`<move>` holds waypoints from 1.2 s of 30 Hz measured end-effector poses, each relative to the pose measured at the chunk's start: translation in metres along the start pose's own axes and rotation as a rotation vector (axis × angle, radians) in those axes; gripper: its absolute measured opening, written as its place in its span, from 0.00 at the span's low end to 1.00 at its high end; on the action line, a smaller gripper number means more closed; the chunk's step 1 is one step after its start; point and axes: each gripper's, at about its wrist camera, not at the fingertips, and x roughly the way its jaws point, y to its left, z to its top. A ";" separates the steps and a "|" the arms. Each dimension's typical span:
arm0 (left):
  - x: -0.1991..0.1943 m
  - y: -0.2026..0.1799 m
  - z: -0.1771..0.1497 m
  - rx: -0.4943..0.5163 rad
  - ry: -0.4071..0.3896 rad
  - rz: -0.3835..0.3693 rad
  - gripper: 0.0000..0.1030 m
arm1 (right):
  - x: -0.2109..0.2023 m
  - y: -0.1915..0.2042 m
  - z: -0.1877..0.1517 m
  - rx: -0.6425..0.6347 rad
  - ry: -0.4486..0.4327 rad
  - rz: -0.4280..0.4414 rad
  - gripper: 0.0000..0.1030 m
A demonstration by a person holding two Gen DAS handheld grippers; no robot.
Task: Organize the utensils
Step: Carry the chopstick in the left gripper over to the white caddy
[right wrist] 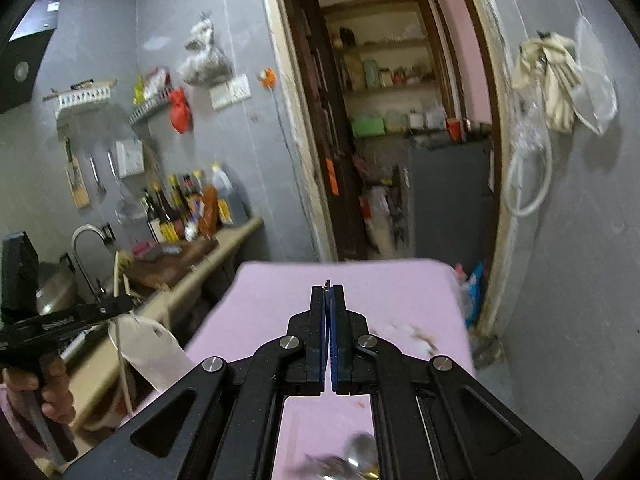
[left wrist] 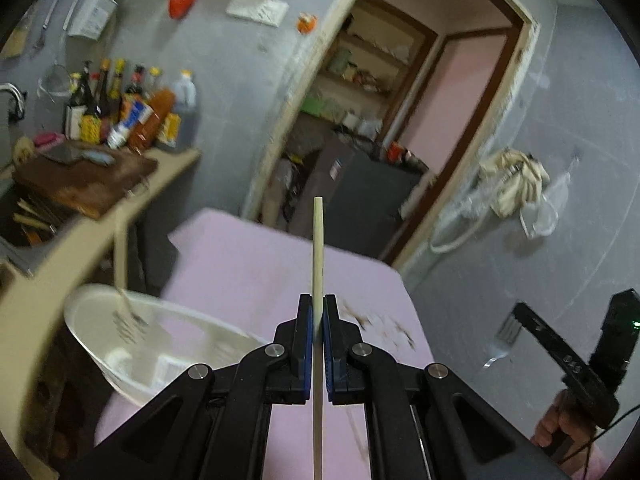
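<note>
My left gripper [left wrist: 318, 304] is shut on a pale wooden chopstick [left wrist: 318, 240] that runs up between the blue pads, held above the pink table [left wrist: 256, 264]. A white utensil holder [left wrist: 152, 340] lies tilted at the table's left with a fork [left wrist: 130, 312] in it. My right gripper [right wrist: 328, 292] is shut and looks empty above the pink table [right wrist: 344, 276]. It also shows at the right of the left wrist view [left wrist: 516, 312], with a fork [left wrist: 500, 350] hanging below it. Blurred metal utensils [right wrist: 352, 460] lie under the right gripper. The left gripper with the chopstick [right wrist: 120, 344] shows at the left.
A beige counter [left wrist: 80, 236] stands left of the table with a wooden cutting board [left wrist: 84, 180], sauce bottles [left wrist: 132, 108] and a sink tap [right wrist: 86, 236]. An open doorway [right wrist: 392, 160] lies beyond the table. Brown crumbs [left wrist: 384, 324] mark the cloth. A grey wall [right wrist: 580, 240] is to the right.
</note>
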 end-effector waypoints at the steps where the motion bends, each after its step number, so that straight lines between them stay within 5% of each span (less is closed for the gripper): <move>1: -0.003 0.010 0.010 0.002 -0.019 0.010 0.05 | 0.001 0.010 0.006 -0.003 -0.014 0.008 0.02; 8: -0.012 0.067 0.059 0.020 -0.118 0.044 0.05 | 0.026 0.096 0.037 -0.069 -0.091 0.051 0.02; 15: 0.000 0.116 0.080 0.004 -0.189 0.059 0.05 | 0.048 0.156 0.034 -0.164 -0.083 0.022 0.02; 36: 0.032 0.118 0.030 0.113 -0.199 0.087 0.05 | 0.089 0.200 -0.027 -0.317 0.050 -0.089 0.02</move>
